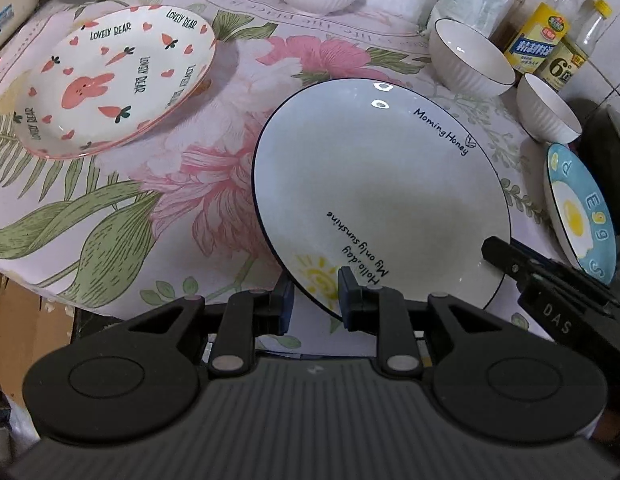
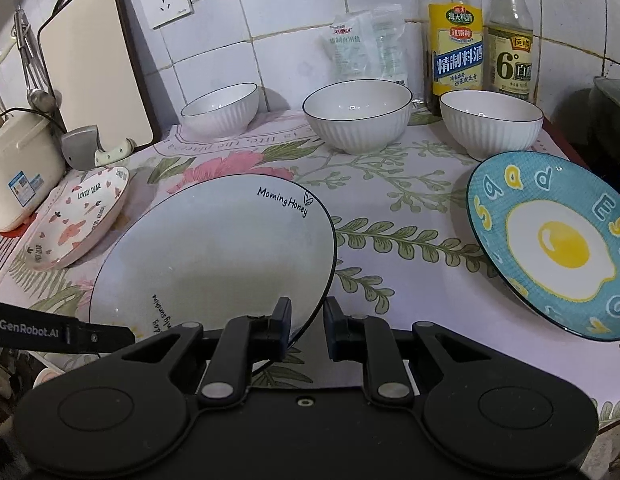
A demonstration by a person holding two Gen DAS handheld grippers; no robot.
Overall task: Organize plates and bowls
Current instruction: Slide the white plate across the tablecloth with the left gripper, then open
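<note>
Barely begun, by my read: nothing is stacked yet. All plates and bowls lie apart on the floral tablecloth [image 2: 390, 208].

Left gripper [image 1: 316, 296] is closed down on the near rim of the big white plate [image 1: 382, 184], its jaws narrow with the rim between them, at about 7 o'clock of the plate in the left wrist view. Right gripper [image 2: 307, 326] is pinched on the same plate's rim at about 5 o'clock in the right wrist view; one jaw sits over the plate, the other outside it. So both hands grip one plate, at the centre of the table. It looks tipped up off the cloth at the near side, though I cannot tell how far.

Still loose:
- Bunny plate [image 1: 117, 80], at 10 o'clock from the white plate, well apart.
- Egg plate [image 2: 550, 244], at 3 o'clock, near the table's right edge.
- Three ribbed white bowls along the back: left bowl [image 2: 221, 110] at 12 o'clock, middle bowl [image 2: 358, 116] at 1 o'clock, right bowl [image 2: 490, 124] at 2 o'clock, none nested.

Left to do, as a judgement: stack the three plates into one pile and nest the three bowls. The white plate is the widest, so it probably goes at the bottom.

Two bottles [image 2: 482, 40] and a bag stand behind the bowls, so space at the back is tight.
</note>
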